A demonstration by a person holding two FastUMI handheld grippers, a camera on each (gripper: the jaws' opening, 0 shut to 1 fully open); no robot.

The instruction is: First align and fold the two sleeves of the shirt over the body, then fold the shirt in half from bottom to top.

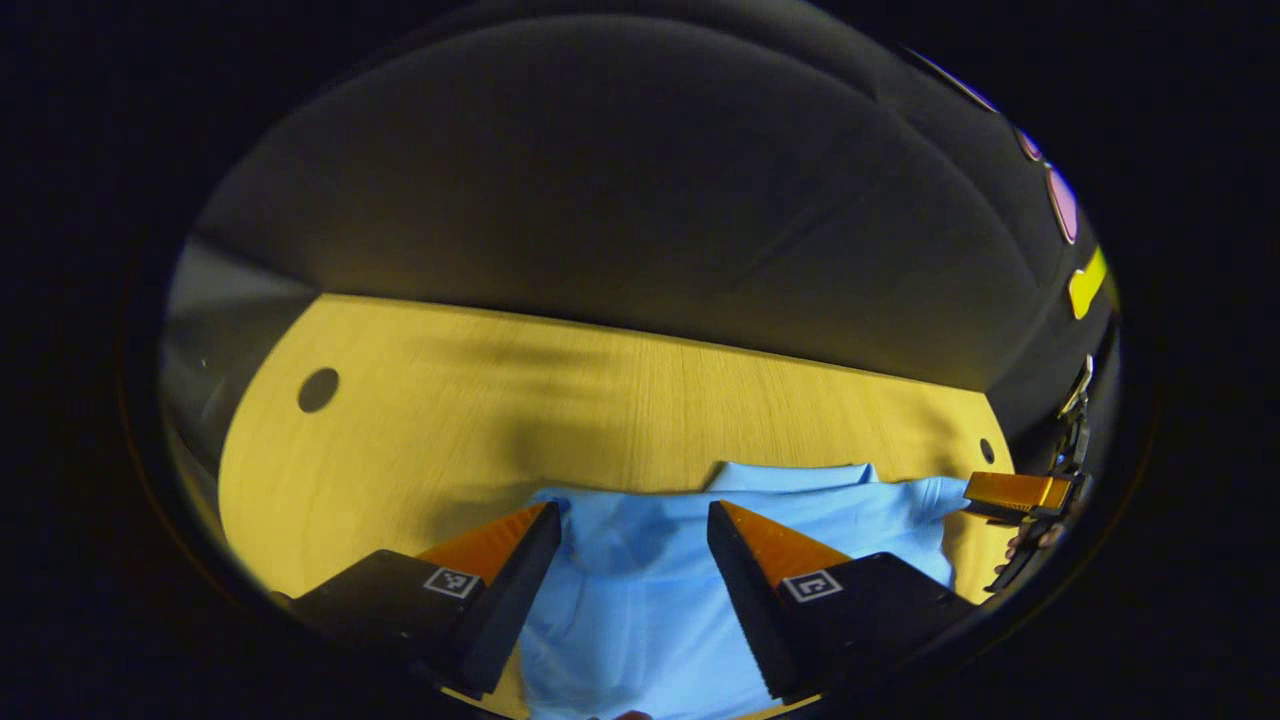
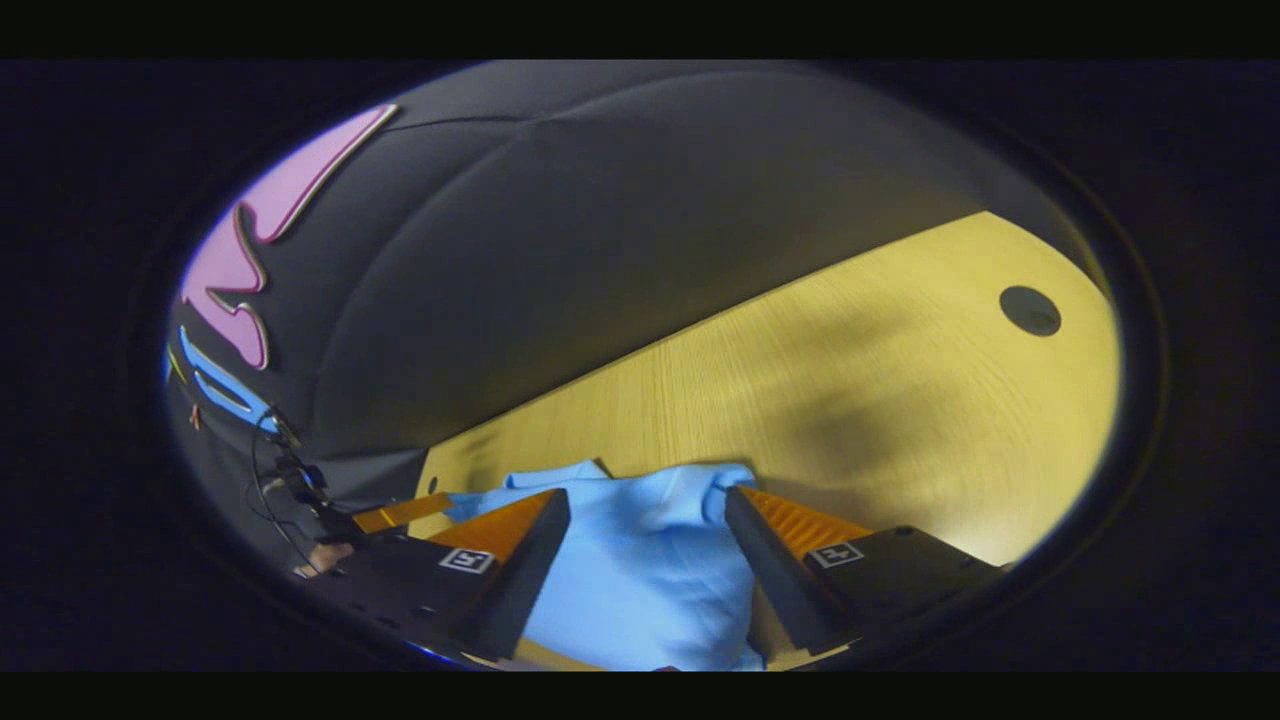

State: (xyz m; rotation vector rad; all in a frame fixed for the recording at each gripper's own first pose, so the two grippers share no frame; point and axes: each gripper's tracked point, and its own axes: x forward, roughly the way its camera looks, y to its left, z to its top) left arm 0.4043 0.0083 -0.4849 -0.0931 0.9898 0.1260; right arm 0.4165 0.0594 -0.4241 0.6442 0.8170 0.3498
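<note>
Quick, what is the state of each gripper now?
Left gripper: open, light blue shirt between its fingers.
Right gripper: open, over the same shirt.

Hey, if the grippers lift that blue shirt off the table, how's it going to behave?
Probably floppy: the shirt lies in soft wrinkles between the left gripper fingers, so lifted parts would likely sag. It looks thin, so likely light. On the smooth table it may slide or bunch when pushed.
</note>
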